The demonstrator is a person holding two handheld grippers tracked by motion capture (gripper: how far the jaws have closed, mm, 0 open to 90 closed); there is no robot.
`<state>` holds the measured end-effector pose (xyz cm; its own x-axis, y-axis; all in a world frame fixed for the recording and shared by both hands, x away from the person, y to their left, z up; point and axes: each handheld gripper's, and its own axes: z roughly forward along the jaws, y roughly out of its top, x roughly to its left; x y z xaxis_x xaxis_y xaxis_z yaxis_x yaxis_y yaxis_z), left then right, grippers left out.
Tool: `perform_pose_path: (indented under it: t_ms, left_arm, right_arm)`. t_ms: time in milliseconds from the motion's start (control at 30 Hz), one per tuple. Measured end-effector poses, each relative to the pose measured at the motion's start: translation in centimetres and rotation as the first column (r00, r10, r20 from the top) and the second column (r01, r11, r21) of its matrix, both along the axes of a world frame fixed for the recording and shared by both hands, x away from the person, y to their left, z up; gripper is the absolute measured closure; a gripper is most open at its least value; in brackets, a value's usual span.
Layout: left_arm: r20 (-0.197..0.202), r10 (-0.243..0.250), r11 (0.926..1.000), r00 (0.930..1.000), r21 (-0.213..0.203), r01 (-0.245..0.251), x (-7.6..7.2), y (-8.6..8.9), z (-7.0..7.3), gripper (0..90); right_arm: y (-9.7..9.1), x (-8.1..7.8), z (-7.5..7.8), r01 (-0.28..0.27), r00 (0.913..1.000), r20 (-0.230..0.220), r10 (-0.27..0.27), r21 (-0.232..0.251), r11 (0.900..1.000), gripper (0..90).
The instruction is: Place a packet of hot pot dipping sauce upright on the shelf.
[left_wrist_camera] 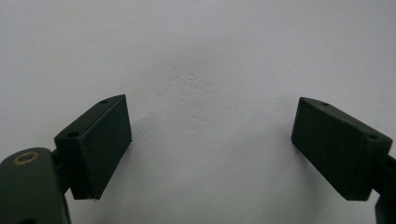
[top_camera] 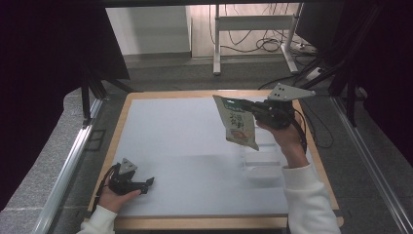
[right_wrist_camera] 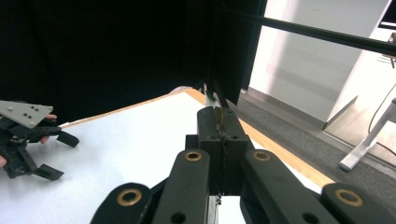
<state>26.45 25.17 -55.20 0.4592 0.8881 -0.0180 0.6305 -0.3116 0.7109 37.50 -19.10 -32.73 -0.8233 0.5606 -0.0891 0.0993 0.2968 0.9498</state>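
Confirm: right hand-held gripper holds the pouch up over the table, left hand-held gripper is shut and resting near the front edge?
Not quite. The left hand-held gripper is open: the left gripper view shows its jaws wide apart over the bare table. The rest holds: the right hand-held gripper holds the pouch up.

printed pouch (top_camera: 237,125) (red and green markings), lettering too small to read

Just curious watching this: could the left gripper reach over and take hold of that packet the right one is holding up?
Probably yes. The left gripper is open and rests low on the white table, and bare tabletop lies between it and the packet. But the right gripper holds the packet high, so it must rise.
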Motion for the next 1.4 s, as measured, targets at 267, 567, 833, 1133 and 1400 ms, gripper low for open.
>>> perform_pose_path:
  t_ms: [267, 567, 833, 1133, 1400]
  left_arm:
    - [0.001, -0.001, 1.0, 1.0, -0.001, 0.001, 0.0, 0.0, 0.0, 11.9]
    - [-0.001, -0.002, 1.0, 1.0, 0.001, 0.002, 0.0, 0.0, 0.0, 12.0]
    - [-0.003, -0.005, 1.0, 1.0, 0.002, 0.005, 0.1, 0.1, 0.0, 11.9]
    - [-0.006, -0.006, 1.0, 1.0, 0.0, 0.006, 0.1, 0.1, 0.0, 11.9]
    - [-0.007, -0.005, 1.0, 1.0, -0.002, 0.005, 0.1, 0.1, 0.0, 11.9]
  right_arm:
    - [-0.8, 1.4, 0.1, 0.026, 0.9996, -0.014, -0.026, -0.015, 0.9995, 89.8]
    - [-1.8, 2.9, 0.2, 0.058, 0.998, -0.024, -0.059, -0.025, 0.998, 89.8]
    - [-2.6, 4.2, 0.3, 0.084, 0.9958, -0.033, -0.085, -0.037, 0.9958, 89.8]
    - [-3.4, 6.1, 0.3, 0.113, 0.9927, -0.036, -0.115, -0.052, 0.9922, 89.7]
    - [-4.0, 7.8, -0.8, 0.131, 0.9898, -0.047, -0.135, -0.075, 0.9885, 89.7]
